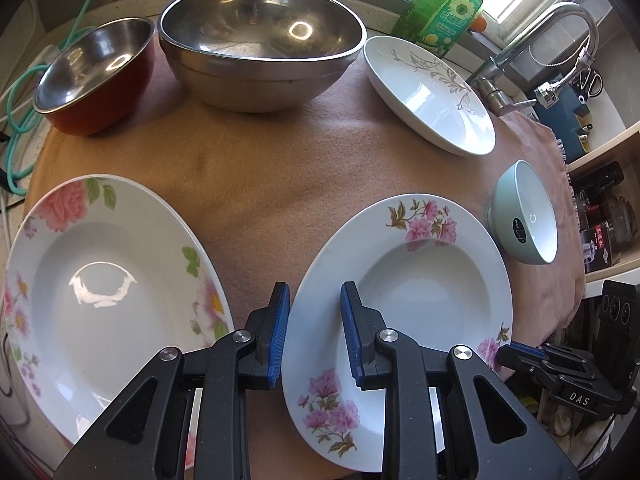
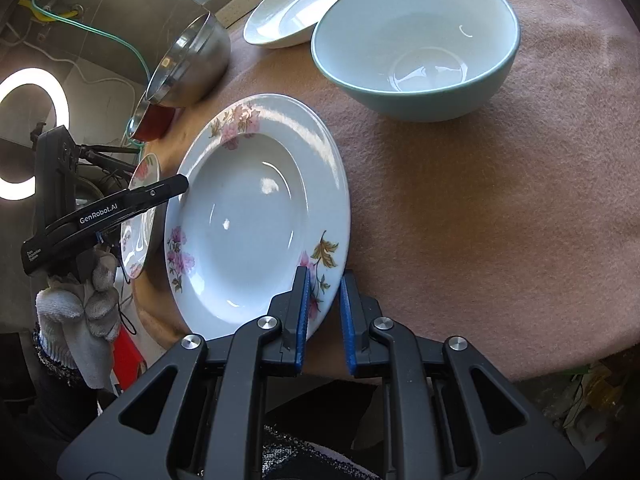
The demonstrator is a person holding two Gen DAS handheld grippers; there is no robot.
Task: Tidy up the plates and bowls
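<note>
A white plate with pink flowers (image 1: 416,292) lies on the brown cloth; it also shows in the right wrist view (image 2: 244,220). My left gripper (image 1: 315,304) is open, its fingers astride the plate's left rim. My right gripper (image 2: 324,292) is open, its fingers astride the same plate's near rim, not clamped. A larger floral plate (image 1: 92,280) lies left. A white leaf-pattern dish (image 1: 432,96), a pale green bowl (image 2: 416,40), a large steel bowl (image 1: 260,48) and a red steel-lined bowl (image 1: 96,76) stand further back.
A green bottle (image 1: 448,8) and a tap (image 1: 532,48) stand at the back right. Shelves with boxes (image 1: 600,220) are off the table's right edge. A teal cable (image 1: 20,128) lies at the left. A ring light (image 2: 28,132) glows left.
</note>
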